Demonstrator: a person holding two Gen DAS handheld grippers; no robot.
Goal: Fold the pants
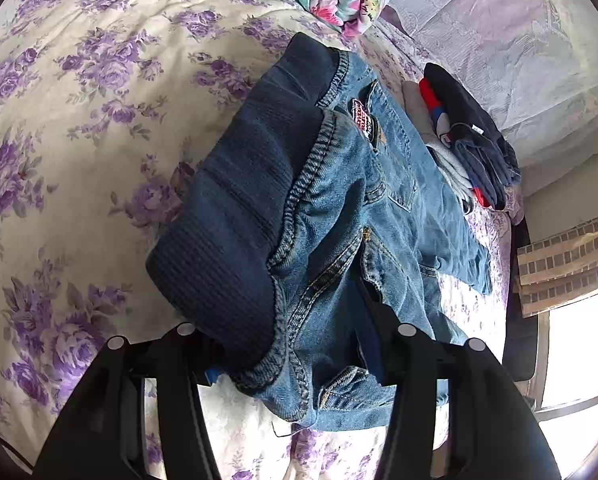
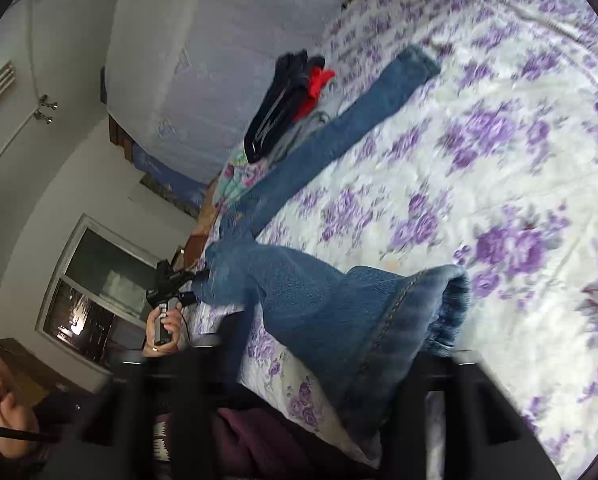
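The left tool (image 1: 295, 364) clamps the waistband of the jeans (image 1: 339, 216), which stretch toward 1 o'clock across the floral bed (image 1: 79, 120). The right tool (image 2: 323, 384) grips a leg hem; a clothes pile (image 2: 287, 100) lies beside the other leg.

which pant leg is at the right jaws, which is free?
The near leg, its frayed hem lifted off the bedspread at the right gripper. The other leg lies flat, stretching away toward the dark folded clothes.

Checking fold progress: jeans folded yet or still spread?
Spread. One leg of the jeans lies stretched along the bedspread; the other runs to the right gripper, the waist to the left gripper.
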